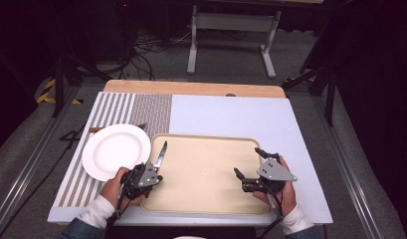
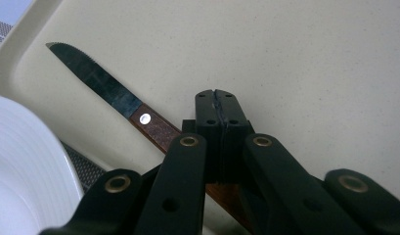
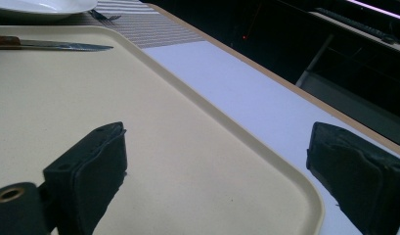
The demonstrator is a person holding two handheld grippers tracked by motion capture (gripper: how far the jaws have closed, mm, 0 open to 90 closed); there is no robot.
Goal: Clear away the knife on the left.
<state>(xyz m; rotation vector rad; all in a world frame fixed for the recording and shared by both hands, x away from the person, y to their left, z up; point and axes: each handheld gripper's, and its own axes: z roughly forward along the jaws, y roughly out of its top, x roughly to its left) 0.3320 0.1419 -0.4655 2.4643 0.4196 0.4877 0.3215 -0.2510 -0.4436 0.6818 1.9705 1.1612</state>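
A knife (image 2: 97, 81) with a dark serrated blade and a brown riveted handle lies at the left edge of the beige tray (image 1: 206, 191). Its blade (image 1: 161, 154) points away from me. My left gripper (image 1: 150, 175) hovers over the handle with its jaws pressed together. In the left gripper view the handle runs underneath the jaws, not between them. Over the tray's right part my right gripper (image 1: 248, 167) stands wide open with nothing between its pads (image 3: 92, 169). The knife (image 3: 55, 45) also appears far off in the right gripper view.
A white plate (image 1: 116, 149) sits on a striped placemat (image 1: 136, 107) left of the tray, close to my left gripper. A fork (image 3: 103, 16) lies on the mat beyond the plate. Bare white table (image 1: 241, 114) stretches behind and to the right of the tray.
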